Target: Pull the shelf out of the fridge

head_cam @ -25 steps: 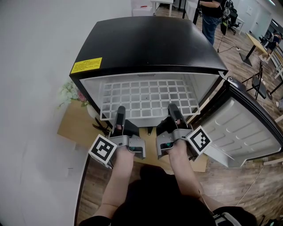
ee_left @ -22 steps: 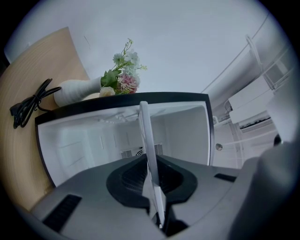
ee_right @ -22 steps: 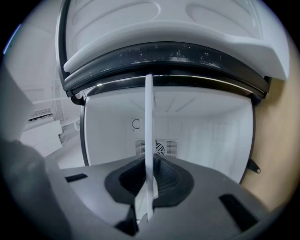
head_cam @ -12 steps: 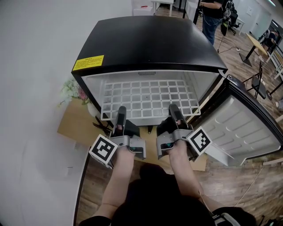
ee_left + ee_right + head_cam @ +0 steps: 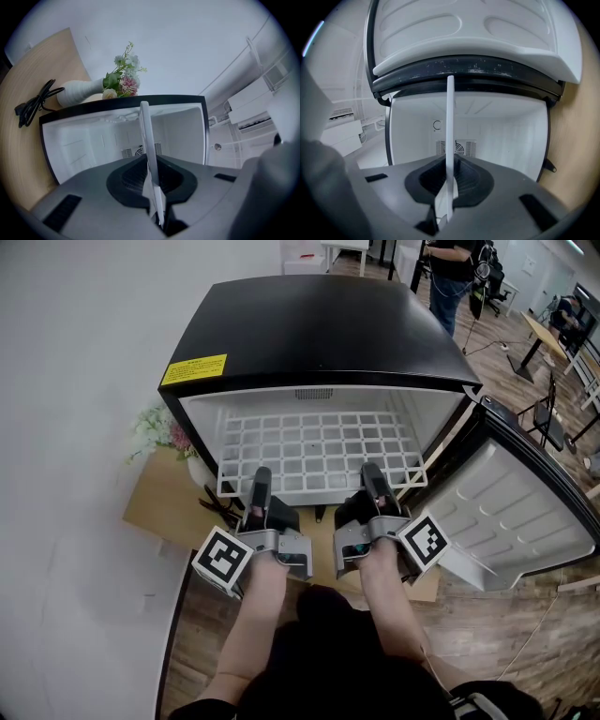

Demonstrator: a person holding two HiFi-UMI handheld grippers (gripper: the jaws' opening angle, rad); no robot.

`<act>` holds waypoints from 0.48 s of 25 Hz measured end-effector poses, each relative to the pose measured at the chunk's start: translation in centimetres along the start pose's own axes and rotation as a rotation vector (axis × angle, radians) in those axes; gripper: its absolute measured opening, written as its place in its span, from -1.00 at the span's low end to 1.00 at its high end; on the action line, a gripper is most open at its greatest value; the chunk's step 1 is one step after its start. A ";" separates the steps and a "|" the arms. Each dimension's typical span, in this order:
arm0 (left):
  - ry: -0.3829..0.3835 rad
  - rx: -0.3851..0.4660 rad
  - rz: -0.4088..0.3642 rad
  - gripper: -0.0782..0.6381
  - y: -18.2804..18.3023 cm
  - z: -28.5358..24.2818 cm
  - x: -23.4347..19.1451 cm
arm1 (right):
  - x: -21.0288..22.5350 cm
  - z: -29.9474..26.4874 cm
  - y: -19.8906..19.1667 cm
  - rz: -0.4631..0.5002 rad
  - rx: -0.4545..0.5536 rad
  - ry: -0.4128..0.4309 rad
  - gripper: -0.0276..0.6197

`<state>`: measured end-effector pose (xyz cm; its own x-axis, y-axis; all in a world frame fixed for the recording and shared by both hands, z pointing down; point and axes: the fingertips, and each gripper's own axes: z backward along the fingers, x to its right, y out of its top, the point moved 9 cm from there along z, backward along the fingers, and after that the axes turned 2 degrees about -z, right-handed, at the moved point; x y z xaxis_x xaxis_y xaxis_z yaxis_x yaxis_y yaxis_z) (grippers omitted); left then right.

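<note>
The shelf (image 5: pixel 319 451) is clamped at its front rim, left gripper (image 5: pixel 260 486) at its 7 o'clock, right gripper (image 5: pixel 373 479) at 5, jaws pinched nearly closed on the thin white edge. It's mostly sat inside the fridge (image 5: pixel 309 329), front edge poking out. Most of the pull looks left to be done.

Yellow label (image 5: pixel 195 369) on fridge (image 5: pixel 319 324) top, front-left corner: print too small to read. Square black-and-white markers on left gripper (image 5: pixel 262 476) and right gripper (image 5: pixel 371 471) cubes: patterns, no lettering. C-like mark (image 5: pixel 436 125) on back wall (image 5: pixel 501 133).
</note>
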<state>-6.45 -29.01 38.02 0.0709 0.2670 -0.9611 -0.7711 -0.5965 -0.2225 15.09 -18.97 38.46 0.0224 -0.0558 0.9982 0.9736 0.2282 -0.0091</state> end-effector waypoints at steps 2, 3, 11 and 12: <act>-0.001 0.000 0.000 -0.69 0.0 0.3 0.1 | 0.0 0.3 -0.1 -0.002 0.001 0.000 -0.88; -0.001 -0.001 -0.002 -0.69 0.0 0.4 0.1 | 0.0 0.4 -0.2 -0.003 0.002 0.001 -0.88; -0.001 -0.006 -0.001 -0.69 -0.1 1.1 0.2 | -0.1 1.1 -0.4 -0.007 0.006 0.005 -0.88; 0.000 -0.006 0.000 -0.69 -0.1 1.1 0.2 | -0.1 1.2 -0.4 -0.007 0.006 0.006 -0.88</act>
<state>-7.06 -28.01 38.02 0.0707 0.2672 -0.9610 -0.7673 -0.6011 -0.2236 14.44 -17.92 38.45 0.0165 -0.0631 0.9979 0.9723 0.2339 -0.0013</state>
